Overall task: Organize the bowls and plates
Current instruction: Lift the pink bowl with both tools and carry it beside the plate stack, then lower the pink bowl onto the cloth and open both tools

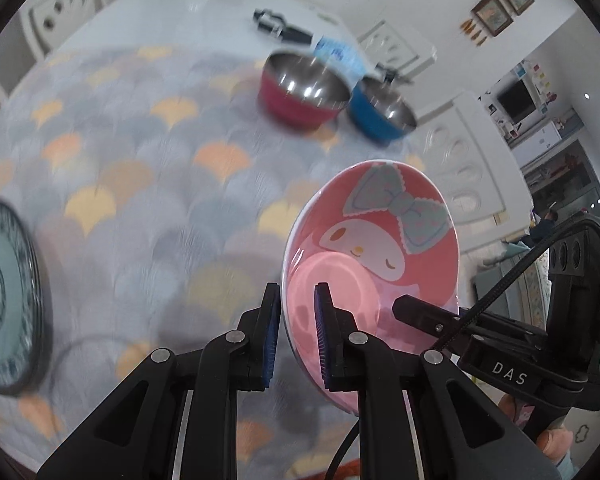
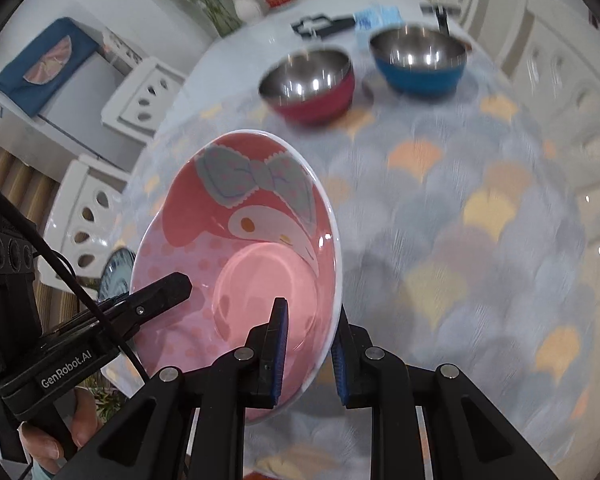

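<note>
Held thing: a pink melamine bowl printed with a cartoon rabbit face and a grey bow point(image 1: 380, 248), carried above the table between both claws, tilted so its inside faces the cameras.
Left claw point(image 1: 298, 336): clamped on the bowl's rim, one blue pad outside the wall and one inside.
Right claw point(image 2: 312, 348): likewise pinching the bowl point(image 2: 240, 248) at the opposite rim; the outer finger is partly covered by the rim.
Table point(image 1: 132, 152): covered by a cloth of grey, yellow and orange fan shapes, smeared by motion blur.
Red bowl: a steel-lined bowl with a red outside point(image 1: 304, 92) stands toward the far side of the table.
Blue bowl: a steel-lined bowl with a blue outside point(image 1: 382, 114) stands just beside the red one; whether they touch cannot be told through the blur.
Plate: a pale green plate with a dark blue patterned rim point(image 1: 4, 300) lies at the left edge of the left wrist view, cut off by the frame.
Hard to make out: dark objects and a blue-and-white packet point(image 2: 376, 16) behind the bowls are too blurred to name.
Person: fingertips show under each claw's handle, at the lower corner of each view.
</note>
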A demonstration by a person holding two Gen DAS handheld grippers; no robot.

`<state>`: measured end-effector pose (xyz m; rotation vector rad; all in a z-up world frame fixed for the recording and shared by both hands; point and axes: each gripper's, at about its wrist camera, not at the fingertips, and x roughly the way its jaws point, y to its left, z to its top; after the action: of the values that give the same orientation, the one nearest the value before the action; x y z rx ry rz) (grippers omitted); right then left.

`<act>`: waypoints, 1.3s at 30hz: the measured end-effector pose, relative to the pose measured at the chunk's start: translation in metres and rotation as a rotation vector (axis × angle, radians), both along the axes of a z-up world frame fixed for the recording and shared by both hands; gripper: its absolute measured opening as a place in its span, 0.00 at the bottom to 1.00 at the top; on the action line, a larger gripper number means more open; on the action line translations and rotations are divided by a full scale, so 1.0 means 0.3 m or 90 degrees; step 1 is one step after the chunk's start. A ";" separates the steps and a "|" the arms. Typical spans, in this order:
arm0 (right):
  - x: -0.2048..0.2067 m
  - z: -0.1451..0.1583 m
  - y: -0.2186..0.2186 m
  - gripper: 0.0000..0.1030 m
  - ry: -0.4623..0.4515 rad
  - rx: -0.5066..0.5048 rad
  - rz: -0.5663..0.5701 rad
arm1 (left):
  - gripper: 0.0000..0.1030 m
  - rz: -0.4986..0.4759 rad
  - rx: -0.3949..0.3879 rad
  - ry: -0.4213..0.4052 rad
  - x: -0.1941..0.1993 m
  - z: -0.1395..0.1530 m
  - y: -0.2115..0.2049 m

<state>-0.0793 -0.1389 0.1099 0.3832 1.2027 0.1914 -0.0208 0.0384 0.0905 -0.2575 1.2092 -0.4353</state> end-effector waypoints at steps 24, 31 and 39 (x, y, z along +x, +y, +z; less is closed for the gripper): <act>-0.169 -0.092 0.004 0.20 0.048 0.003 -0.066 | 0.13 -0.046 -0.016 0.020 -0.138 -0.098 0.058; -0.233 0.018 -0.020 0.30 0.025 0.001 -0.054 | 0.13 -0.036 -0.028 -0.011 -0.155 -0.029 0.108; -0.266 0.198 -0.063 0.36 -0.042 -0.001 -0.053 | 0.16 -0.028 -0.046 -0.075 -0.117 0.118 0.134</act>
<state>-0.1589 -0.1579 0.1693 0.4224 1.1198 0.1298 -0.0559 0.0786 0.1259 -0.2640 1.0861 -0.5272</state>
